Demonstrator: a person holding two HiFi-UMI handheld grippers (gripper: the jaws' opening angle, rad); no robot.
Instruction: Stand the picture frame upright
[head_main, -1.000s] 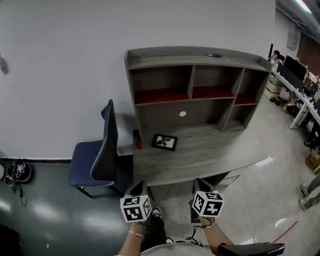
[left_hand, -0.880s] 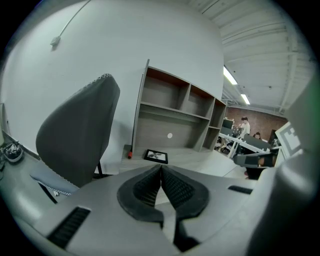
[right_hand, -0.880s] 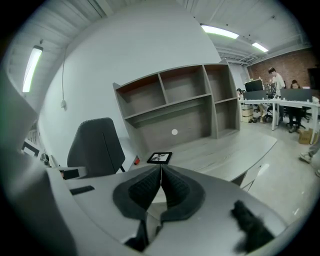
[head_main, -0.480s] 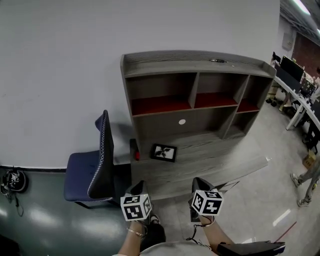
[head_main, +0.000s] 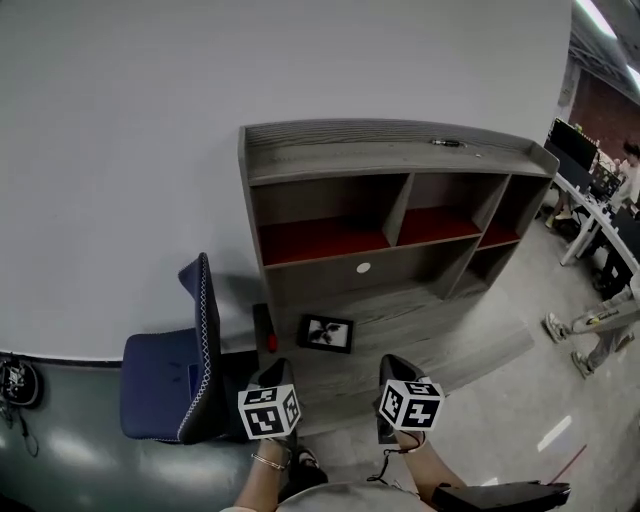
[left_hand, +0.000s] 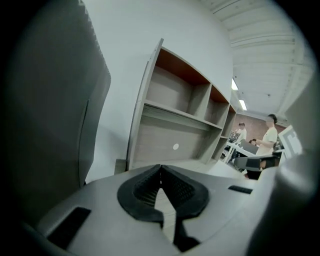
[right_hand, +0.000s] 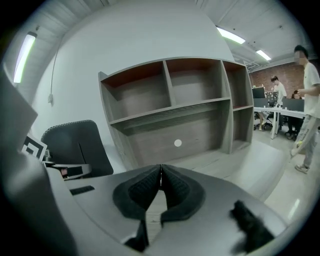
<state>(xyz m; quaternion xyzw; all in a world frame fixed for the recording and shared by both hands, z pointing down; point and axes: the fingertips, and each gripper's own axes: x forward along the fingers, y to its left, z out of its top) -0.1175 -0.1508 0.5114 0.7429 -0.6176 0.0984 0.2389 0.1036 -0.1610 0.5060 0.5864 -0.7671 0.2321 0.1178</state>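
Closest in, the left gripper (head_main: 274, 375) and the right gripper (head_main: 397, 368) are held low, each with its jaws shut tight on nothing. A bit farther, the picture frame (head_main: 326, 333) lies flat on the gray desk (head_main: 430, 340) near its left end, just beside a small red thing (head_main: 272, 343). A blue chair (head_main: 160, 385) stands left of the desk, and shelves (head_main: 330, 215) rise behind the frame.

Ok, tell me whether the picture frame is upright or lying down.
Lying down: the picture frame faces up, flat on the desk.
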